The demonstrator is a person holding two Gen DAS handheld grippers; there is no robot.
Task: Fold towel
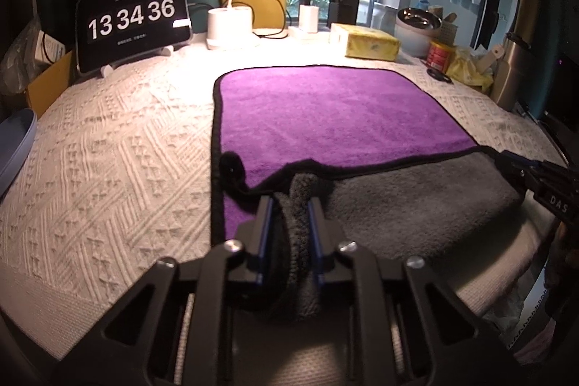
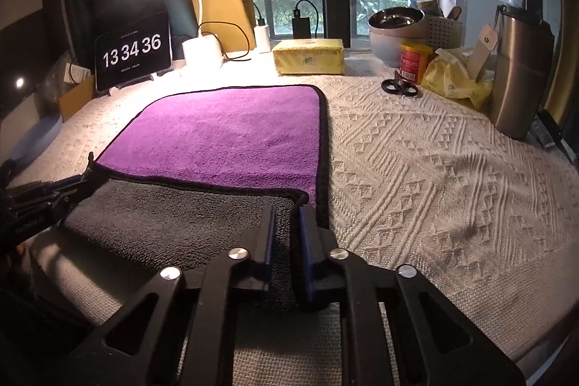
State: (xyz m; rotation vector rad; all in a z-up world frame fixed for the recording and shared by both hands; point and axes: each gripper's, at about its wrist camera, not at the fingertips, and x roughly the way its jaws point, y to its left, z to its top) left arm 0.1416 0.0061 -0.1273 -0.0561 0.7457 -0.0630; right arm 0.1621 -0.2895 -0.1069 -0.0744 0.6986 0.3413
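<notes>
First fold under way

I have both sets of fingers clamped on the towel's (image 1: pixel 336 111) near edge, centre frame on the tabletop (image 2: pixel 434 169); left gripper (image 1: pixel 289 205), right gripper (image 2: pixel 287 212), lifting grey underside over purple.

The towel (image 1: pixel 325 111) is plush, matt pile cloth, purple on one face and grey (image 1: pixel 416 198) on the turned-up one, hemmed with black stitched binding; the left claw (image 1: pixel 289 205) and right claw (image 2: pixel 286 212) are matt black plastic with shiny metal screw heads and blue pads. The bench cover (image 2: pixel 434 176) at 3 o'clock is rough white cloth woven in raised diamond ribs. At 1 o'clock stand a glossy steel bowl (image 2: pixel 396 15), a brushed metal flask (image 2: pixel 521 75), a crinkled yellow plastic bag (image 2: pixel 452 78) and a smooth pale wooden paddle (image 2: pixel 483 49).
</notes>
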